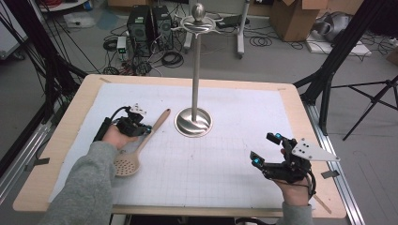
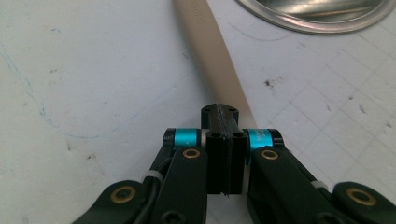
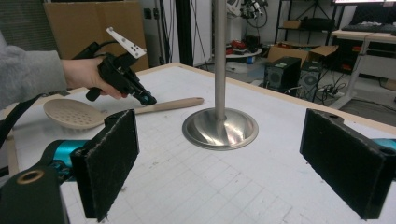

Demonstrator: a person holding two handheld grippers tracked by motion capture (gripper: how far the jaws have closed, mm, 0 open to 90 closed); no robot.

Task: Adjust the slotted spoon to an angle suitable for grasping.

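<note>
A beige slotted spoon (image 1: 126, 165) lies flat on the white grid mat, its handle pointing toward the steel stand (image 1: 193, 123). My left gripper (image 1: 146, 127) is tipped down over the middle of the handle. In the left gripper view its jaws (image 2: 219, 112) are pressed together with nothing between them, and the handle (image 2: 210, 42) runs out from under the tips. I cannot tell whether they touch it. My right gripper (image 1: 265, 149) hovers at the right of the mat, open and empty, pads (image 3: 109, 158) wide apart. From there the spoon (image 3: 70, 112) and left gripper (image 3: 148, 99) show beyond.
The stand's round base (image 3: 219, 128) sits mid-table with a tall pole topped by a hook ring (image 1: 198, 23). The mat (image 1: 225, 178) covers a wooden table (image 1: 61, 140). Computers, cables and boxes lie on the floor beyond; black tripod legs stand on both sides.
</note>
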